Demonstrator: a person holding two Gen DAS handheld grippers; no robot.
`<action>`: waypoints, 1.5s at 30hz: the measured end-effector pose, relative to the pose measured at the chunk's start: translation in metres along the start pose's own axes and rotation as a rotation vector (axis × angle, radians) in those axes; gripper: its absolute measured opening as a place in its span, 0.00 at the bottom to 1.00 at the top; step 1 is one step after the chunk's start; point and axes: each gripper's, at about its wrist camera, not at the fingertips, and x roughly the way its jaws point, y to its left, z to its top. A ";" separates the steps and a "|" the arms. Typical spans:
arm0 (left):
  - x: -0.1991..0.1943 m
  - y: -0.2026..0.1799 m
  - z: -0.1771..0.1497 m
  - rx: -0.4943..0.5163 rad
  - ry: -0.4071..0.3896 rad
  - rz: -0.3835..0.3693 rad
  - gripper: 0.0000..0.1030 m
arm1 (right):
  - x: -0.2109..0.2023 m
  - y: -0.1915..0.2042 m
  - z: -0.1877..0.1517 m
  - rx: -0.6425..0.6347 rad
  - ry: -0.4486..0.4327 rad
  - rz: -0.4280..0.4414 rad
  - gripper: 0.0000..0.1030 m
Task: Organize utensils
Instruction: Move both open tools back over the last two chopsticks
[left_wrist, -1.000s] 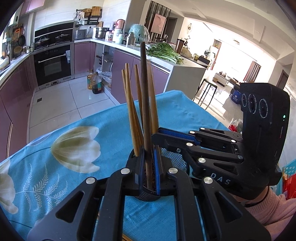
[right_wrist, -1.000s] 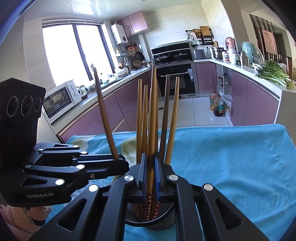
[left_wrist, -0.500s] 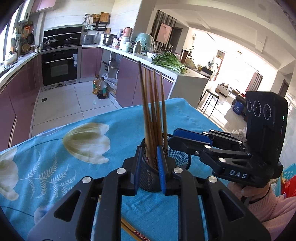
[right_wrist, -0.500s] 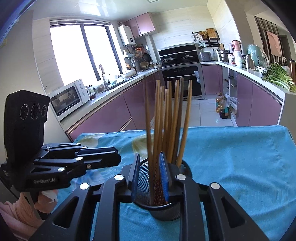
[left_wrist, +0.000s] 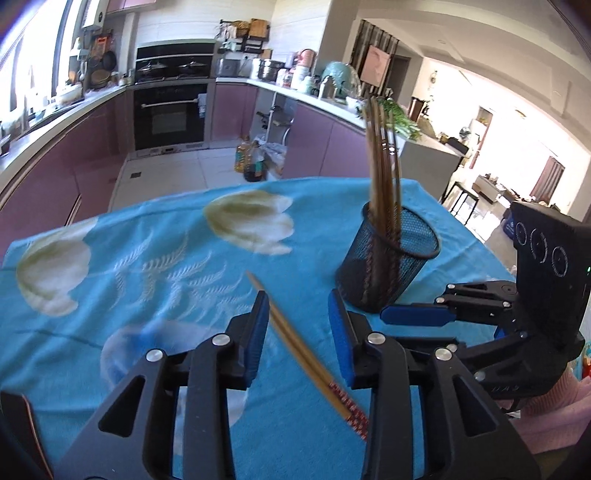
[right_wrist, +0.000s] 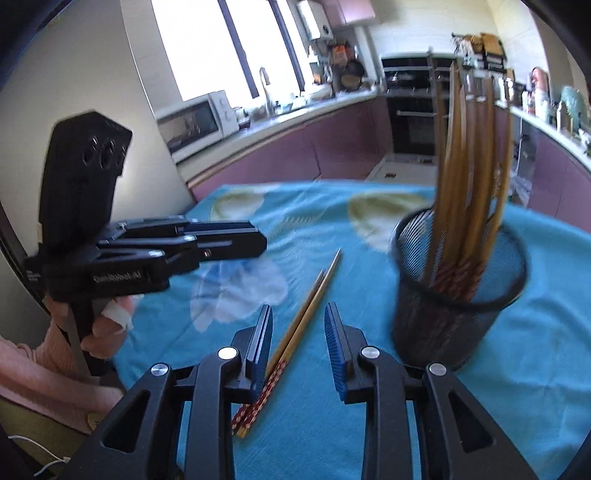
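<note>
left gripper (left_wrist: 298, 334) open; right gripper (right_wrist: 298, 338) seemingly too

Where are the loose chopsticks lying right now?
The chopsticks lie flat on the blue cloth, left of the mesh cup, between the open right gripper fingers.

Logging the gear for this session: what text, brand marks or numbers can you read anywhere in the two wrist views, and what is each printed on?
"GenRobot.AI", blurred but just legible: on the side of the left gripper, seen in the right wrist view.
Light lettering on the body of the right gripper, left wrist view: too dark and angled to read.
Kitchen counter items, oven and microwave: no readable labels.
Chopsticks and mesh holder: no text, only a red pattern.
</note>
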 end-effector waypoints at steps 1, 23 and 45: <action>0.000 0.000 -0.004 -0.002 0.007 0.014 0.35 | 0.006 0.002 -0.002 -0.005 0.018 -0.004 0.26; 0.046 0.003 -0.042 -0.019 0.162 0.012 0.36 | 0.040 -0.004 -0.017 0.042 0.125 -0.060 0.26; 0.085 -0.003 -0.025 0.008 0.203 0.075 0.10 | 0.035 -0.013 -0.017 0.063 0.115 -0.055 0.26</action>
